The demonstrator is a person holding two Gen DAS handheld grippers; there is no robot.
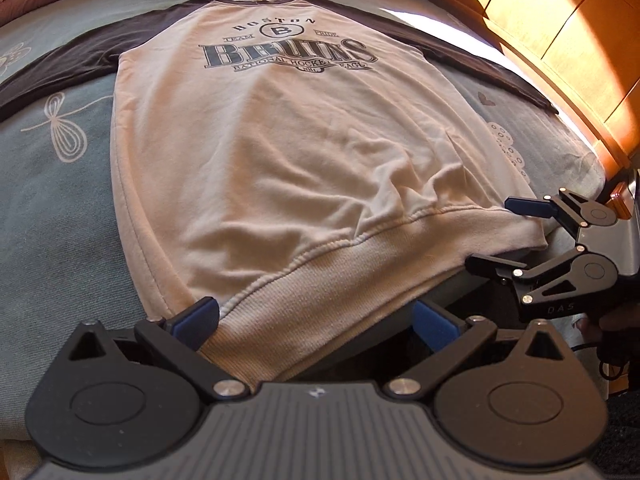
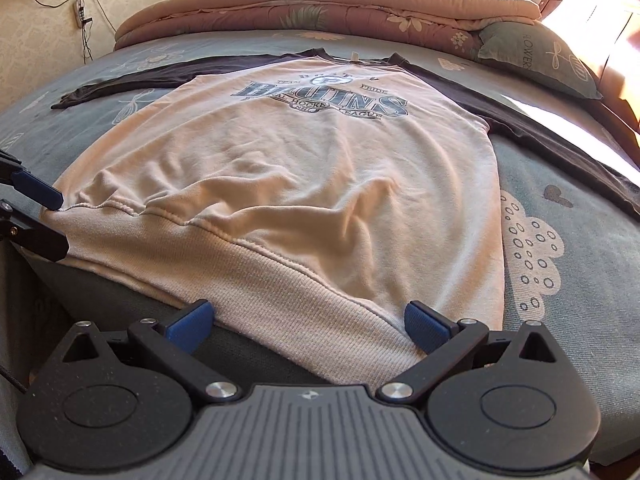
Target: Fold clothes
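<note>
A cream sweatshirt [image 1: 272, 132] with dark sleeves and a blue "Boston Bruins" print lies flat, face up, on the bed, its ribbed hem [image 1: 320, 280] hanging slightly over the near edge. My left gripper [image 1: 316, 316] is open, with the hem's left corner between its blue pads. Seen from the left wrist, my right gripper [image 1: 491, 232] is open around the hem's right corner. In the right wrist view the sweatshirt [image 2: 304, 168] stretches away from me. There my right gripper [image 2: 308, 316] is open with ribbed hem [image 2: 320, 300] between its fingers, and the left gripper [image 2: 58, 222] straddles the other corner.
The bed has a blue-grey patterned sheet [image 2: 560, 248]. A folded floral quilt [image 2: 320, 4] and a green pillow [image 2: 536, 56] lie at its far end. Wooden furniture [image 1: 560, 40] runs along the right side. A wall with cables [image 2: 82, 16] is at the far left.
</note>
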